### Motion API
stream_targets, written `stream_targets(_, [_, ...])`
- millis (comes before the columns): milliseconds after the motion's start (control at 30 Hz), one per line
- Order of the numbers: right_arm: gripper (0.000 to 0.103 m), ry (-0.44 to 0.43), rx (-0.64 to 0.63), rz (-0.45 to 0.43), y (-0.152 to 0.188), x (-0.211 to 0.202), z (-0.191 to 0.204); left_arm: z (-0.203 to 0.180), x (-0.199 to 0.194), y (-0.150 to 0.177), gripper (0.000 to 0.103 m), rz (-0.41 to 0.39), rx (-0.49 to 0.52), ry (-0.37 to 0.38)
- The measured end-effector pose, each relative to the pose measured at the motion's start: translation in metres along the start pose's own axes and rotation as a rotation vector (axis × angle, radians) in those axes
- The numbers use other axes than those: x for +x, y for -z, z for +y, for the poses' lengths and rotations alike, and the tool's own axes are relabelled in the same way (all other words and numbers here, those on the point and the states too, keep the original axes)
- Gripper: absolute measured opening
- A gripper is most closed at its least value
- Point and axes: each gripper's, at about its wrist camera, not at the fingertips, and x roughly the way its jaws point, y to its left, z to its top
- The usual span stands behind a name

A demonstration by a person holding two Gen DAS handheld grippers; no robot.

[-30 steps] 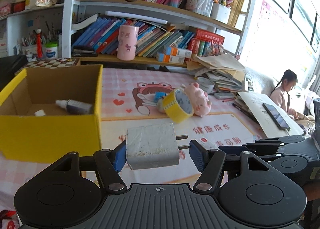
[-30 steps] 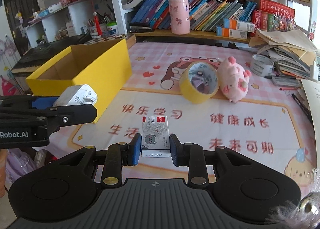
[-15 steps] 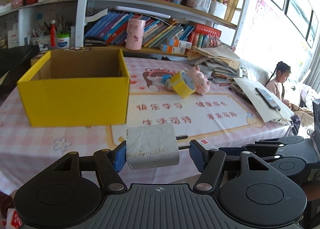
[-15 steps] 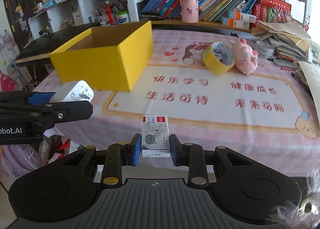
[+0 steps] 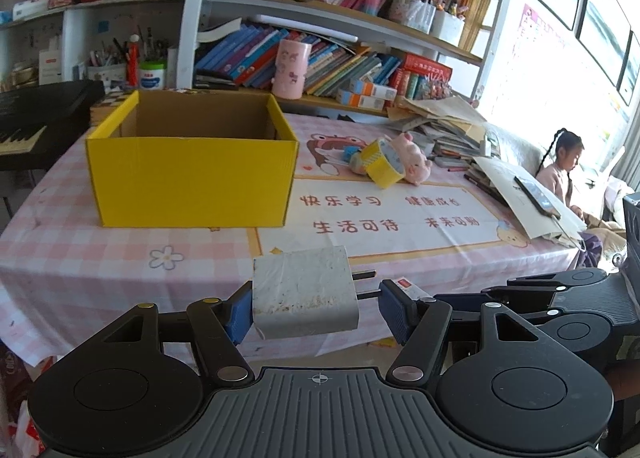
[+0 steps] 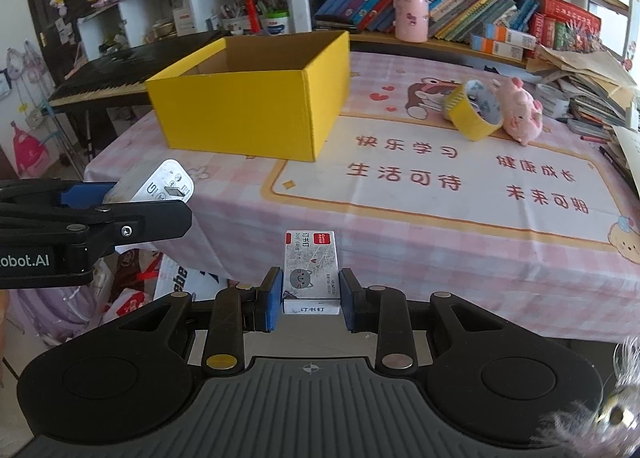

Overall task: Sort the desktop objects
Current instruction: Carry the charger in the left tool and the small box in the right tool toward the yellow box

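Left claw (image 5: 316,308): pinching a white, boxy plastic plug-in charger (image 5: 306,294), left pad on its flat end, right pad against the two metal prongs. Likely light, rigid and smooth; prong-tip contact judged a less sure hold than the two broad flat faces. Beyond and left of this claw, on the pink checked bench (image 5: 80,258): open yellow cardboard box (image 5: 192,177), interior floor hidden behind its near wall. Beyond and right: yellow tape roll (image 5: 382,167) touching a pink plush pig (image 5: 412,157), a small blue item behind the roll too obscured to identify.

Right claw (image 6: 308,294): pressed together on a small white cardboard staple box with a grey cat print (image 6: 310,272), pads on its two long side walls. Probably light yet dense, crushable if squeezed hard; side walls the sensible place to grip. Charger's printed face partly cut off by the left claw's arm in the right wrist view. Both held items off the bench, short of its near edge.
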Motion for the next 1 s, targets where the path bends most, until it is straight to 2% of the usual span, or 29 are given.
stream_targets(500, [0.027,-0.070,-0.076,0.011,-0.007,0.010,0.036,0.028,-0.024,0.009,0.065,-0.020,-0.051,-0.067])
stream_targets(1000, [0.027,-0.124,-0.127,0.035,-0.014,0.021,0.047,0.041,-0.027,0.010,0.065,-0.027,-0.099,-0.100])
